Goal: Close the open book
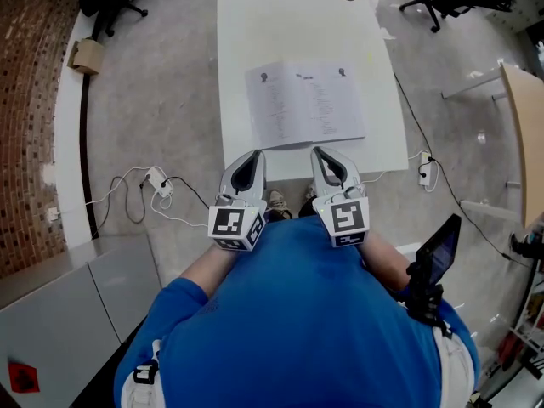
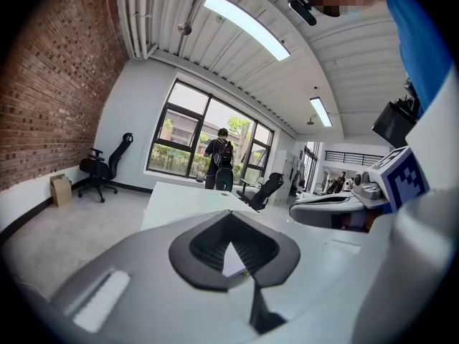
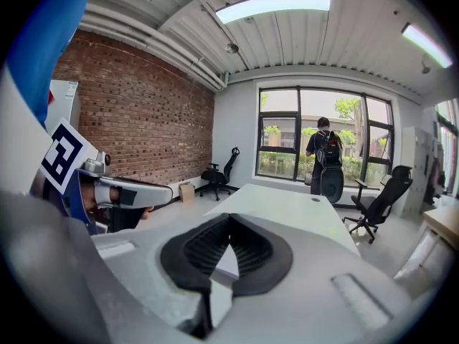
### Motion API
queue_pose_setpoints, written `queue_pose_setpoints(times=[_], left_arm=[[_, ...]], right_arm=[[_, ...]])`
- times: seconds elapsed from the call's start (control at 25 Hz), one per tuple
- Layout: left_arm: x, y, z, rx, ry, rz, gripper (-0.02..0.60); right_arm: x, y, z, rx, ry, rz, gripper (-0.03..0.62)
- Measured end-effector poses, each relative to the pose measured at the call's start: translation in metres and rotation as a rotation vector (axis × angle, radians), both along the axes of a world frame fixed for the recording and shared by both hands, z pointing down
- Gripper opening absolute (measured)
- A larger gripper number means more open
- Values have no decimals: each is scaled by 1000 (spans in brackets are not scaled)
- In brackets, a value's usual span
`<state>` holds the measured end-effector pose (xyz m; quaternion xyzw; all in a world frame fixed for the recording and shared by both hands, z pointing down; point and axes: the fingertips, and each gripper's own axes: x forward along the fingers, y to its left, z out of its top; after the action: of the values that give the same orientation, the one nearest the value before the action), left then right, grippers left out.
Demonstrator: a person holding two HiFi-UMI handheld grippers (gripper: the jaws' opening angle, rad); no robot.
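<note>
- A thin open book with white printed pages (image 1: 304,104) lies flat with both leaves spread on the long white rectangular table (image 1: 255,24). It is set toward the table's near end, with bare top around it.
- The left grey two-jaw gripper (image 1: 254,156) is held at the table's near edge, short of the book and apart from it. In its own view the jaws are seen pressed together, and nothing is gripped between them.
- The right grey two-jaw gripper (image 1: 320,154) is held alongside in the same pose — jaws closed tip to tip, nothing held.
- Both grippers are pointed toward the book, roughly one before each leaf. This is judged a ready stance from which either page could be reached.
- The shut jaws are judged to suit the job. A closed tip can be slid under a page edge like a wedge and the leaf turned over, so no pinch is needed.
- The book is untouched, so the closing is judged not yet begun.
- The light pages may be expected to slide on the smooth top when pushed — the other gripper could be used to steady the opposite leaf.
</note>
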<state>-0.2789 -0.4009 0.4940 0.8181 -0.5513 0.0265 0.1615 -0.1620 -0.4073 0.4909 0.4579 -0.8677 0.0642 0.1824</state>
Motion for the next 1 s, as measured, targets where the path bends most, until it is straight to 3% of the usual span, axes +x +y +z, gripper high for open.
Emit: queue_pose_setpoints(times=[0.24, 0.56, 0.64, 1.0], left_arm=[[-5, -13, 18, -40, -30, -31, 6], [-12, -23, 39, -99, -51, -63, 8], [-13, -23, 46, -118, -51, -65, 6], [-23, -23, 74, -185, -48, -85, 6]], right_arm=[[-2, -20, 22, -8, 54, -54, 3], [-19, -35, 70, 15, 244, -195, 7], [-25, -35, 86, 0, 288, -243, 117], [-49, -35, 146, 71, 541, -425, 196]])
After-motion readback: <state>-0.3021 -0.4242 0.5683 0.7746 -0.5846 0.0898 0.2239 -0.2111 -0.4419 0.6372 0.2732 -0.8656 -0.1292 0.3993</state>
